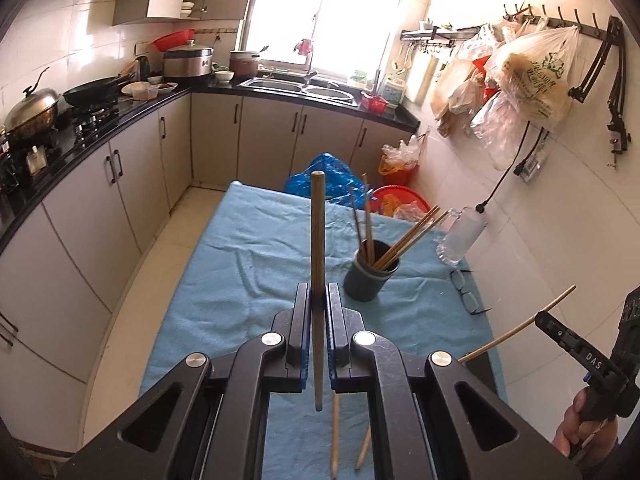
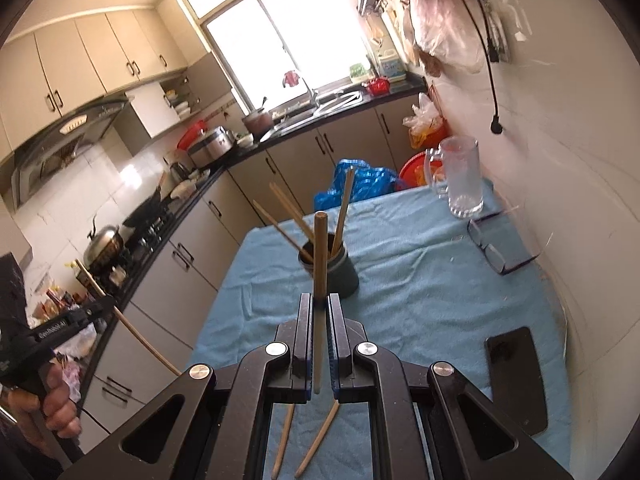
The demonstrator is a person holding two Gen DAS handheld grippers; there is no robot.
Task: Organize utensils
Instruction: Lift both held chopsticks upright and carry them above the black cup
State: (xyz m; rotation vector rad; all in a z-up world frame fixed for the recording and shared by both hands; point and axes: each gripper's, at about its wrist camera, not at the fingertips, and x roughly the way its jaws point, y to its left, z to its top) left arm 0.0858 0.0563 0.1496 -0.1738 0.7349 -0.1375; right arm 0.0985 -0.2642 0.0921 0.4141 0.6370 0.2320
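Left gripper (image 1: 319,294) clamps one chopstick (image 1: 317,240) upright; right gripper (image 2: 319,304) pinches another (image 2: 320,252); the holder (image 1: 370,274) stands at one o'clock on the blue cloth (image 1: 240,272), two loose sticks (image 1: 335,436) below; best tip each stick down over the rim before letting go.

The two loose chopsticks (image 1: 335,436) on the bench run partly under the jaws; the phone (image 2: 518,380) seems cut by the gripper body.
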